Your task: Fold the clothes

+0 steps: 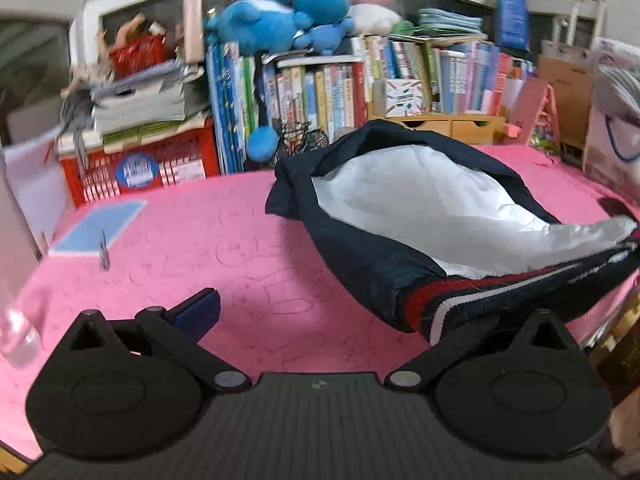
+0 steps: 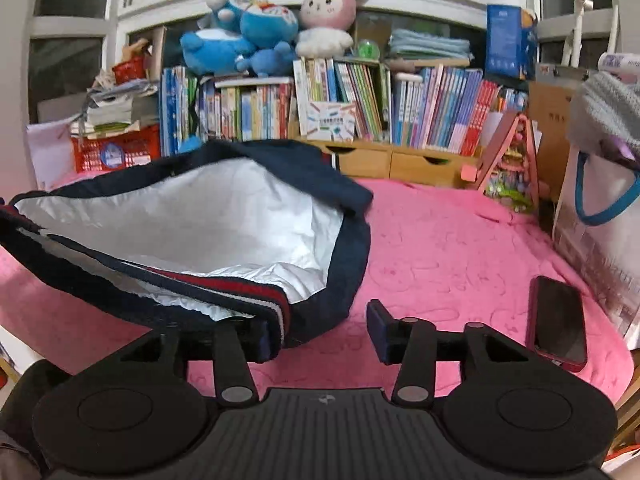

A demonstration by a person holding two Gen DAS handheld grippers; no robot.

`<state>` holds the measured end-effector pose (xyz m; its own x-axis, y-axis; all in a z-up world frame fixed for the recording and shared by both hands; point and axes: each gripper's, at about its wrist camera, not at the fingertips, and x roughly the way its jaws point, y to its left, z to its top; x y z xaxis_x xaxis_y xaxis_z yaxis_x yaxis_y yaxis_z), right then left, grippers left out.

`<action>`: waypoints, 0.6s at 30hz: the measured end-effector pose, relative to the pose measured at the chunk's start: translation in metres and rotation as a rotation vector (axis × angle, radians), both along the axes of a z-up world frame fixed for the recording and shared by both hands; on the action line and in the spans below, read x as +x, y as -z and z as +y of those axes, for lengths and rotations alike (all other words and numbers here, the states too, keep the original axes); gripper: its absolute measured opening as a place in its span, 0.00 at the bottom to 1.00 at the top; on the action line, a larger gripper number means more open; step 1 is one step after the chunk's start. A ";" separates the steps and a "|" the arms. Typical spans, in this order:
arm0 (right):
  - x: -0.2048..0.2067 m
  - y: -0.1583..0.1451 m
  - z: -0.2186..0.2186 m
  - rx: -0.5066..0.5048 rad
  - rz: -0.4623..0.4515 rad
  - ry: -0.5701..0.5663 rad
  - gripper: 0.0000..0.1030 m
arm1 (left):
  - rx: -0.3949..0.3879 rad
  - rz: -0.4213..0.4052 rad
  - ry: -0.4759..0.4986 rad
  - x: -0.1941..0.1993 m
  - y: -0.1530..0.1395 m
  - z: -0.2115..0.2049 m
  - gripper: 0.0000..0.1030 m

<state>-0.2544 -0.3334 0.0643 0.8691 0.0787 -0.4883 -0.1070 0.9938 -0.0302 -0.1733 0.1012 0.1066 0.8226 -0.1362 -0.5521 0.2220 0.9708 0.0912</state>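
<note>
A navy jacket (image 1: 360,256) with a silvery white lining and a red, white and navy ribbed hem lies bunched on the pink cloth (image 1: 240,248). In the left wrist view my left gripper (image 1: 328,312) is open wide. Its left finger (image 1: 196,312) is bare, and the hem drapes over its right finger, hiding it. In the right wrist view the jacket (image 2: 180,216) fills the left half. My right gripper (image 2: 320,328) is open, with pink cloth (image 2: 460,248) showing in the gap. The hem lies over its left finger, and its right finger (image 2: 380,332) is free.
A dark phone (image 2: 558,320) lies on the cloth at the right, beside a white bag with blue handles (image 2: 592,208). A blue card (image 1: 100,226) and a small clip (image 1: 104,256) lie at the left. Books (image 2: 340,108), plush toys (image 2: 256,36) and a red crate (image 1: 160,168) line the back.
</note>
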 end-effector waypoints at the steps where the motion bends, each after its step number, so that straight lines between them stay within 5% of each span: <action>1: 0.000 0.006 -0.002 0.004 0.018 0.000 0.49 | 0.025 0.016 0.007 -0.002 0.007 -0.002 1.00; 4: 0.008 0.038 -0.004 0.038 0.140 -0.003 0.49 | 0.100 0.117 0.007 -0.003 0.048 -0.012 1.00; 7: 0.010 0.063 -0.002 0.041 0.232 -0.022 0.49 | 0.076 0.209 -0.002 0.000 0.077 -0.014 1.00; 12: 0.009 0.075 -0.004 0.060 0.267 -0.058 0.53 | -0.009 0.231 0.008 -0.008 0.087 0.004 1.00; 18: 0.007 0.088 -0.004 0.044 0.321 -0.095 0.65 | 0.024 0.221 0.019 -0.023 0.094 0.003 1.00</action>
